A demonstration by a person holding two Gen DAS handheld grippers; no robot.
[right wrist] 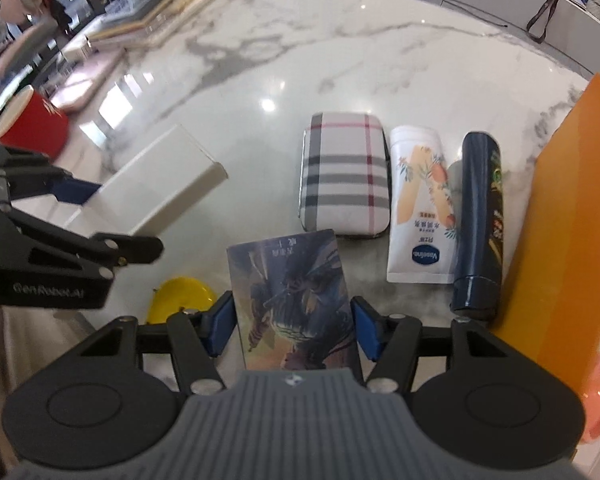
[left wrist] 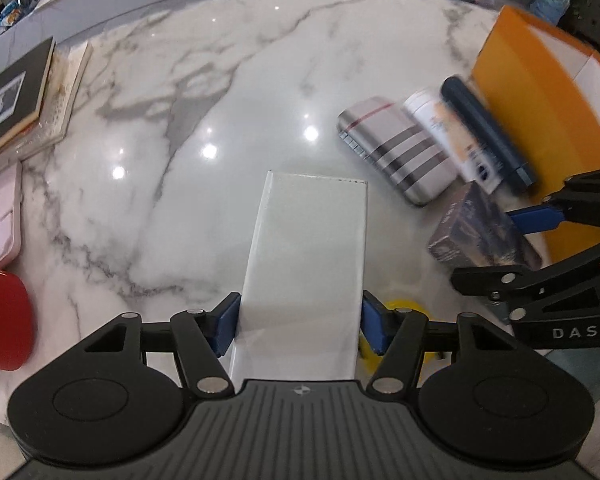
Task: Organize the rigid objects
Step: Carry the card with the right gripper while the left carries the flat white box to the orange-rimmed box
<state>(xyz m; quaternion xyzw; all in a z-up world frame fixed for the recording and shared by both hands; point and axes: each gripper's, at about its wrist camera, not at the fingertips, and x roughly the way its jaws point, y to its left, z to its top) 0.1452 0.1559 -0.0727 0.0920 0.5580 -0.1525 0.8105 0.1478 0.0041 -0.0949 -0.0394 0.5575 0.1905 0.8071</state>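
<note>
Left wrist view: my left gripper (left wrist: pixel 298 326) has its blue fingers (left wrist: pixel 225 328) pressed against the two long sides of a long white rectangular box (left wrist: pixel 308 264), closed on it near its close end. The box's long axis runs straight away from me along the fingers, its far end pointing out over the white marble table (left wrist: pixel 204 92). I cannot tell whether the box is resting on the table or lifted off it. From the right wrist view the same box (right wrist: pixel 164 188) slants up and to the right, its squared far end aimed toward the plaid grey-and-white flat case (right wrist: pixel 346 178). My right gripper (right wrist: pixel 292 326) has its blue fingers (right wrist: pixel 220 330) closed on both long edges of a dark illustrated card box (right wrist: pixel 296 300), which sits between them with its long axis pointing forward and its far edge just short of the plaid case. Beyond it, three things lie side by side with their long axes roughly parallel to the card box: the plaid case, a white lotion tube with an orange floral print (right wrist: pixel 422 208), and a dark navy cylindrical bottle (right wrist: pixel 480 224), its cap end toward me. An upright orange paper bag (right wrist: pixel 568 220) stands just beside the bottle on the right. A small yellow object (right wrist: pixel 176 296) lies near my left-hand finger.
</note>
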